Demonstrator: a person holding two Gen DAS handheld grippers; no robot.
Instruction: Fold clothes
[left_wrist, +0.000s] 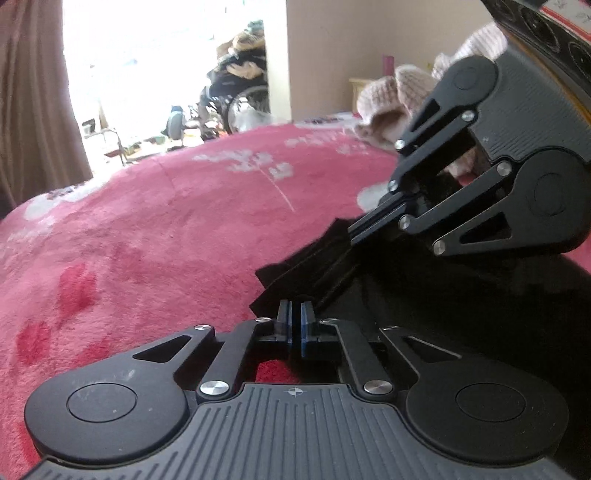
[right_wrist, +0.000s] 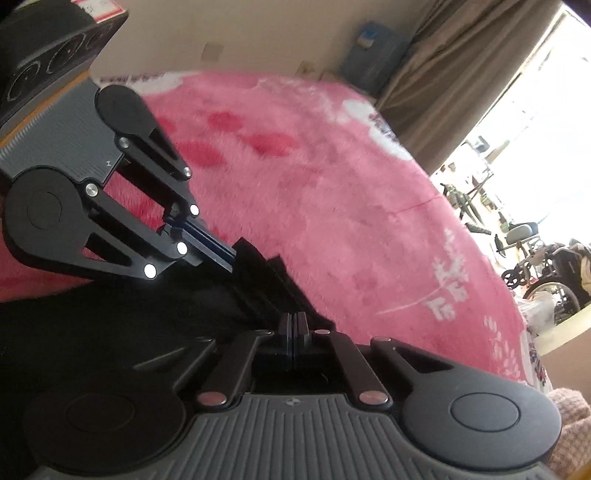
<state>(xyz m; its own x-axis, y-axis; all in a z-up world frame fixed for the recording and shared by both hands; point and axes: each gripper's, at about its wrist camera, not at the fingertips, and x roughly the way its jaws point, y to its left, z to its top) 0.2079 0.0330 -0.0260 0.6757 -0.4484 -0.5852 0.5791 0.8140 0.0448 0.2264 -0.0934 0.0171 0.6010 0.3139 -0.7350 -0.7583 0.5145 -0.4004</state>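
Observation:
A black garment lies on a pink fleece blanket, its folded edge towards the blanket's open part. In the left wrist view my left gripper sits at the bottom, shut on that edge. My right gripper reaches in from the right, its jaws together on the same edge a little further along. In the right wrist view my right gripper is shut on the black garment, and my left gripper pinches the edge at upper left. The rest of the garment is hidden under the grippers.
A pale pink knitted garment is heaped at the blanket's far edge, and shows as knitted cloth at lower right. Brown curtains frame a bright window. A wheelchair stands beyond the bed. The pink blanket stretches ahead.

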